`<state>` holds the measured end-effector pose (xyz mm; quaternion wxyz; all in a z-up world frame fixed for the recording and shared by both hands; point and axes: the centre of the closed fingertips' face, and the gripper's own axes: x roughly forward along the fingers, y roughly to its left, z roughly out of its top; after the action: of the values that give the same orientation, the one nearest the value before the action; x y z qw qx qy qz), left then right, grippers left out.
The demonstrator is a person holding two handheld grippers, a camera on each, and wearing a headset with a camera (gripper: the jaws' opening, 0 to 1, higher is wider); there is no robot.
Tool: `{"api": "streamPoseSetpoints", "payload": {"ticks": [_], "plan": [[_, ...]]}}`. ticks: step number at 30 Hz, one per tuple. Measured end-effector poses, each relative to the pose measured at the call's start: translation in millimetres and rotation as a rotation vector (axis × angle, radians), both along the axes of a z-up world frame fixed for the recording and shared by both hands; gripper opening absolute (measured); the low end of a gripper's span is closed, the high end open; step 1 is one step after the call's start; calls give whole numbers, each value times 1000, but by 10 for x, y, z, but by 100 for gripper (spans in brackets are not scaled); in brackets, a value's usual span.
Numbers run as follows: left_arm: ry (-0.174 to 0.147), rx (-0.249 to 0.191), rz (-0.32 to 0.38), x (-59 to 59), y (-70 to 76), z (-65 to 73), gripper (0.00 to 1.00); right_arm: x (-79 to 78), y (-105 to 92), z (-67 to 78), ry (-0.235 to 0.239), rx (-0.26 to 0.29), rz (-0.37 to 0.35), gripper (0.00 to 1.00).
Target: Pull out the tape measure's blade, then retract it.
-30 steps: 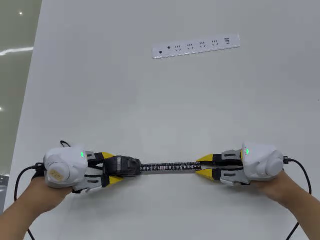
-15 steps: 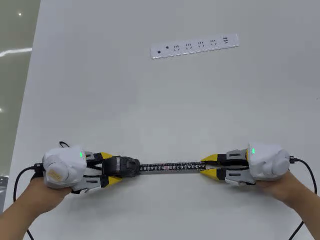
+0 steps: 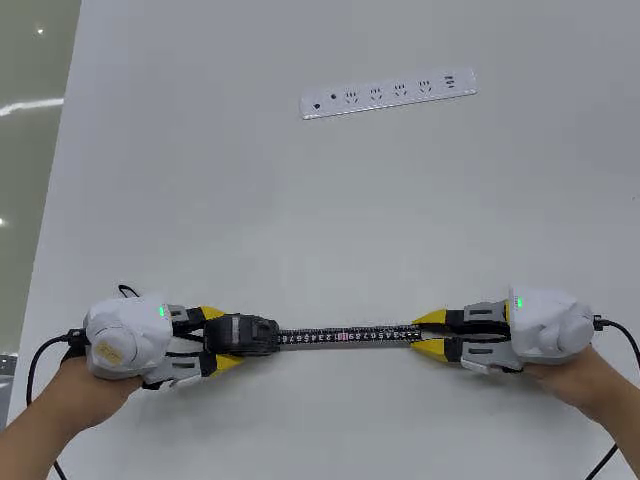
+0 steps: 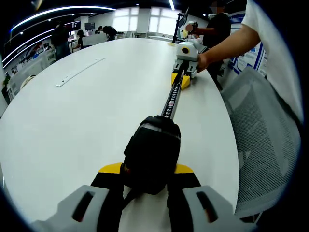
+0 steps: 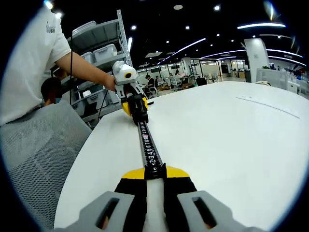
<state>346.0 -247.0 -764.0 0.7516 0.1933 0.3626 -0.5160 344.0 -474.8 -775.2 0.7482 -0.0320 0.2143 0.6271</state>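
- The left gripper sits at about 8 o'clock in the head view, its jaws clenched on the tape measure's black case, one yellow tip on each side of it
- In the left gripper view the case sits squarely between that gripper's jaws, standing out from them toward 12 o'clock
- The blade runs out of the case toward 3 o'clock, straight and low over the white table, its numbers facing up
- The right gripper, at about 4 o'clock in the head view, is pinched shut on the blade's far end
- In the right gripper view the blade leaves the closed jaws of that gripper and leads toward 12 o'clock to the case
- The two grippers face each other, well apart, with the blade between them
- A white power strip lies on the table at 12 o'clock from the blade, well apart from it
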Motion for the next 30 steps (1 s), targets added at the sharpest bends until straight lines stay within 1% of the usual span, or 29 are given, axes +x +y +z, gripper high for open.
{"api": "streamPoseSetpoints", "payload": {"ticks": [5,19,24,30], "plan": [[2,-1,0,2,6,-8,30,5,-81,-6,9,3,-17,9],[3,1,2,-2,3,-10,30,-6,-157,-3,11,1,-24,9],[5,2,1,-3,-1,-9,30,4,-225,-18,14,0,-31,9],[6,2,1,-7,-11,0,30,-15,-295,-3,16,1,-43,9]]}}
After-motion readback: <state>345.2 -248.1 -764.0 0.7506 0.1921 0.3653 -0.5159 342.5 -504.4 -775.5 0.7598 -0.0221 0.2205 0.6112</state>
